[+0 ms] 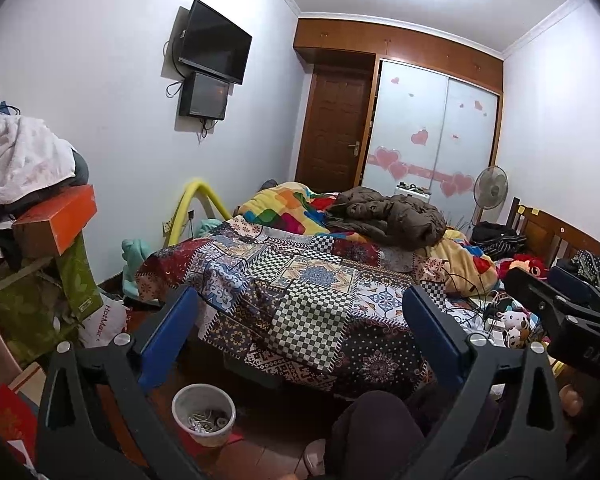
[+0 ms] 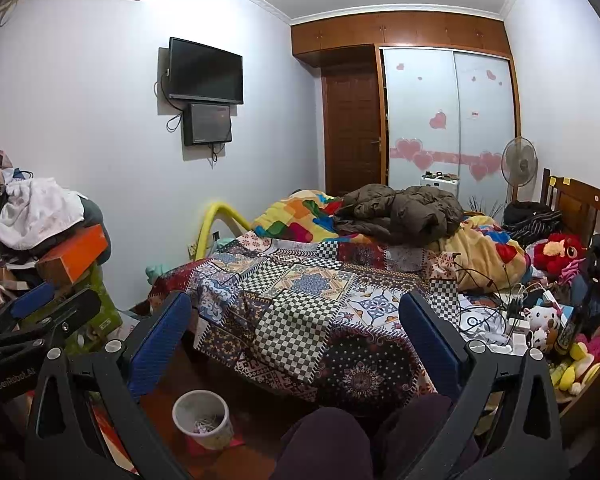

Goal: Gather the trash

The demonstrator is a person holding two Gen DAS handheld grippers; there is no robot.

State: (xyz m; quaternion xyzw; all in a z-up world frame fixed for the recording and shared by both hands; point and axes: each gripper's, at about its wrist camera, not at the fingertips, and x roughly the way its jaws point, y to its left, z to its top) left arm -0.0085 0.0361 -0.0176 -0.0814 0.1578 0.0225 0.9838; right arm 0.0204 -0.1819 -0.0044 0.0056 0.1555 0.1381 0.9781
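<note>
Both our tools, left (image 1: 300, 324) and right (image 2: 296, 328), gape empty; the bin (image 1: 203, 414) sits below the left one, so we'd first pick one scrap.

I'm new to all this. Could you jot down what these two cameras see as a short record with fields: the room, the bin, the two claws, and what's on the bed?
room: cluttered bedroom, wall television, closed wooden door
bin: small white bin on the floor by the bed's near corner, some scraps inside
left claw: open, nothing between its fingers
right claw: open, nothing between its fingers
bed: patchwork cover, brown jacket, cables and plush toys at the right side
fan: standing fan by the wardrobe
</note>
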